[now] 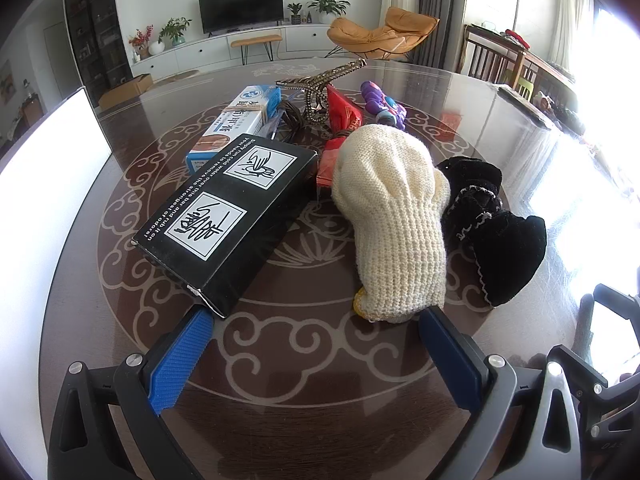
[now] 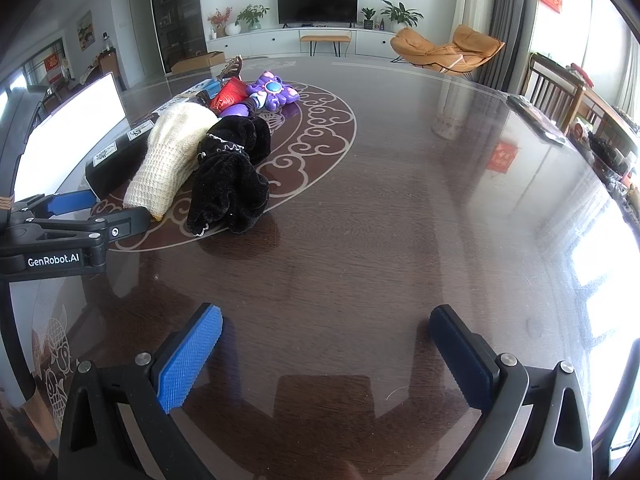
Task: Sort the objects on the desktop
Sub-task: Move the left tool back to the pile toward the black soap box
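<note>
Both tools gape empty; left tool (image 2: 92, 216) reads "GenRobot.AI", black box (image 1: 228, 216) "Simply run cold water"

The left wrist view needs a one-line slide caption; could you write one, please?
Open left gripper faces a cream knit glove, black box and black cloth on the patterned table.

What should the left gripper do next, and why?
Probably ease forward a little and close on the cuff of the cream knitted glove. The left gripper is open, its blue-padded fingers sit just short of that cuff, and the glove lies nearest, between the black printed cardboard box and the black velvet cloth. The right gripper is open over bare table.
</note>
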The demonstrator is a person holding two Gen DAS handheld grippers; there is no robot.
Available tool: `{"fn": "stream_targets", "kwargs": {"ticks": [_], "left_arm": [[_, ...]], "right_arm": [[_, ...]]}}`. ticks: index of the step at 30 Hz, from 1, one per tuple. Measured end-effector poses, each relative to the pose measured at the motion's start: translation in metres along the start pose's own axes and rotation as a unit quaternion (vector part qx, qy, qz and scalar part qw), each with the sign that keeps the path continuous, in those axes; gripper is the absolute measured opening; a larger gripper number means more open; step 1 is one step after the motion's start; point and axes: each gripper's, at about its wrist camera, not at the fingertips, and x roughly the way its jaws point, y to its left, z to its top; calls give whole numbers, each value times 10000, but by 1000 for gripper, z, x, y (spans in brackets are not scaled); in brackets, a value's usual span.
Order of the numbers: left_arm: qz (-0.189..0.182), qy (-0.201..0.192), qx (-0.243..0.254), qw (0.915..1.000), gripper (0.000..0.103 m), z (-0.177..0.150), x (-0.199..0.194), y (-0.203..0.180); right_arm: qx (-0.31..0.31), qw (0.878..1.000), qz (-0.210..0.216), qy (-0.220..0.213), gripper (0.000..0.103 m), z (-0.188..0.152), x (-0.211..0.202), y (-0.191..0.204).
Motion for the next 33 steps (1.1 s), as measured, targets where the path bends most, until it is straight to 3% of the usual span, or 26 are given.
{"fn": "stream_targets", "kwargs": {"ticks": [29,33], "left_arm": [[-22,93,43,9999,103,1,1,-1],[-159,216,99,9996,103,-27,-21,8]], "right_arm": [[3,10000,-7,-4,103,0,1,1],[4,10000,-7,-4,103,0,1,1]]}}
